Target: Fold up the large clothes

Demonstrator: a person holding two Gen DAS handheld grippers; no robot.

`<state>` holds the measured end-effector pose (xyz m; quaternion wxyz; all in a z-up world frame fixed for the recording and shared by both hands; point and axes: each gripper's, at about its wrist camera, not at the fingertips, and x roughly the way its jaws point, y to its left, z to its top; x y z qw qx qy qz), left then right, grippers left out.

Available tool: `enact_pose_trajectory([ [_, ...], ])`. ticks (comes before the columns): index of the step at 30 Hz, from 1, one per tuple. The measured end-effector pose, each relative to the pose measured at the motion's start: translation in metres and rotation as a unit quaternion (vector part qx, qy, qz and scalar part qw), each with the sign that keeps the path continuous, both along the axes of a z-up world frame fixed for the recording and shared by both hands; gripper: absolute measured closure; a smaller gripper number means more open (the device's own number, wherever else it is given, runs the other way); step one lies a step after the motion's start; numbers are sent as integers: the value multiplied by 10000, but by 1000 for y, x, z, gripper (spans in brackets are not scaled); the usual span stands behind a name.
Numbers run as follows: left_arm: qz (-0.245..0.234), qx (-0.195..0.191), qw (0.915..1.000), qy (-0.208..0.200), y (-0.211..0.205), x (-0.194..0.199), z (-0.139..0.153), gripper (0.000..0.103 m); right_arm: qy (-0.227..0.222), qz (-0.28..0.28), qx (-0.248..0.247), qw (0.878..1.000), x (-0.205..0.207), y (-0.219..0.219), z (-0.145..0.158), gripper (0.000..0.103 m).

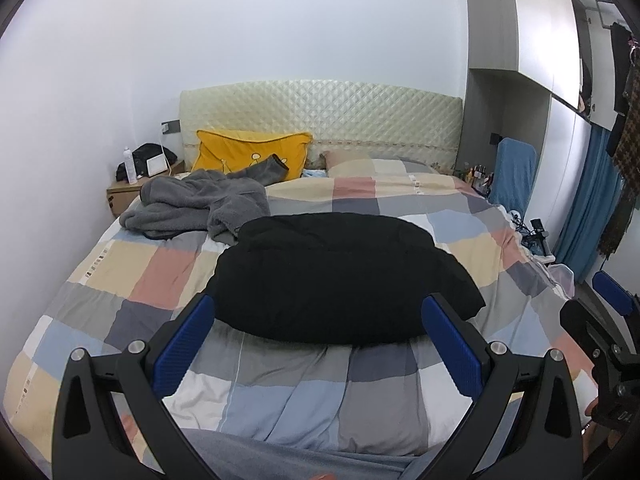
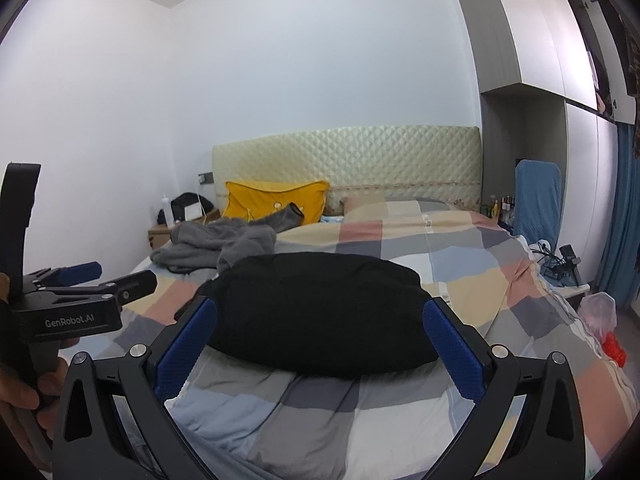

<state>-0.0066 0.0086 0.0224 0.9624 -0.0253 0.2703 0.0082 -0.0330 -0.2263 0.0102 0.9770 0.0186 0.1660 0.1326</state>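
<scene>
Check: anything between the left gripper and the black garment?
Nothing: only bare checked quilt lies between the open left gripper and the black garment, in the left wrist view.

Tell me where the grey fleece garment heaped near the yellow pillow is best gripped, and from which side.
Probably the nearest bunched fold of the grey fleece garment, beside the black garment. That fold stands raised and faces the open left gripper, so its fingers could close over it from the foot of the bed, passing left of the black garment.
</scene>
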Motion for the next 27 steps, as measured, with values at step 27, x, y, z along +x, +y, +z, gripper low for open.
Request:
enact_pose_trajectory([
  [27,275,-8,9994,204,13,-8,-19,0,319,112,13,9994,15,2,-19,0],
])
